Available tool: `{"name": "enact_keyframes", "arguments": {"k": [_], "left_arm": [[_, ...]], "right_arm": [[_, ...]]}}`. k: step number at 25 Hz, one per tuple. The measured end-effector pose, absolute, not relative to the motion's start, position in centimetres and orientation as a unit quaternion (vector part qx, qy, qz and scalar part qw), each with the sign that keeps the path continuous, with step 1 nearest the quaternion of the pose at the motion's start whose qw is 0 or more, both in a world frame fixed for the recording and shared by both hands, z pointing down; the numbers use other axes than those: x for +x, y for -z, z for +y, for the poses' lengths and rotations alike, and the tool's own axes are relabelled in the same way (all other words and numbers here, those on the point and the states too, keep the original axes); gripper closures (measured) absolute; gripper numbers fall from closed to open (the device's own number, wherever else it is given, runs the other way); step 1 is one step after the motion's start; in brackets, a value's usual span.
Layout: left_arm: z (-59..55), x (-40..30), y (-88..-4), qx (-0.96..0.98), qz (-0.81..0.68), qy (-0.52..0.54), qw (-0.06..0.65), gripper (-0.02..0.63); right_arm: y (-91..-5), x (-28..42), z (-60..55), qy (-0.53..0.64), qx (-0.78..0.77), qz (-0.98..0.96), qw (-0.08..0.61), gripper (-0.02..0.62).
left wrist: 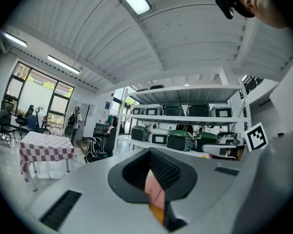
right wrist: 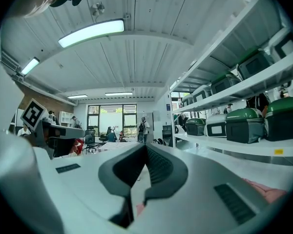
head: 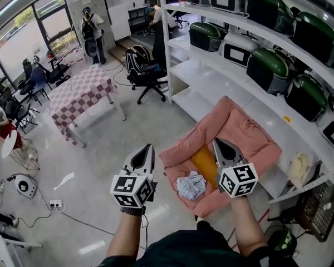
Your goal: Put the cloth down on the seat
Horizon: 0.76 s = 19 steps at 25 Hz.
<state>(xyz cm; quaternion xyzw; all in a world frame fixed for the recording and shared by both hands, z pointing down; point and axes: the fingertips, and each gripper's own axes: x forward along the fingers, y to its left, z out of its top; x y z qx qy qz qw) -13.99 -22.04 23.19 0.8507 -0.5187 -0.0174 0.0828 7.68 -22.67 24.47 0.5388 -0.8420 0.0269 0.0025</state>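
Observation:
A crumpled pale checked cloth (head: 191, 185) lies on the front of the pink cushioned seat (head: 242, 128), next to an orange cushion (head: 205, 164). Neither gripper touches it. My left gripper (head: 150, 147) hangs over the floor to the left of the seat, jaws together and empty. My right gripper (head: 215, 141) is above the seat's middle, just right of the cloth, also shut with nothing in it. In the left gripper view the closed jaws (left wrist: 149, 151) show a strip of pink seat beneath them. The right gripper view shows its closed jaws (right wrist: 146, 146) pointing across the room.
White shelving (head: 222, 77) with green and grey cases (head: 268, 68) stands right behind the seat. A checked table (head: 80, 93) and a black office chair (head: 145, 71) stand further out on the floor. Cables and a power strip (head: 55, 204) lie at the left. A wire basket (head: 320, 210) sits at the right.

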Motion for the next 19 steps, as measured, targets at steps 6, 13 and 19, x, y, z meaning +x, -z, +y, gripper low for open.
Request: {"name": "enact_keyframes", "arguments": {"k": [6, 13, 19], "left_arm": [[-22.36, -13.97, -23.25, 0.849, -0.521, 0.020, 0.084, 0.603], [-22.31, -13.99, -23.17, 0.847, -0.525, 0.019, 0.081, 0.603], [-22.38, -14.08, -23.22, 0.846, -0.527, 0.020, 0.078, 0.603]], "right_arm": [[-24.77, 7.72, -22.93, -0.024, 0.538, -0.843, 0.005, 0.591], [-24.62, 7.55, -23.00, -0.021, 0.534, -0.845, 0.005, 0.591], [-24.65, 7.33, -23.17, -0.018, 0.534, -0.845, 0.005, 0.591]]}}
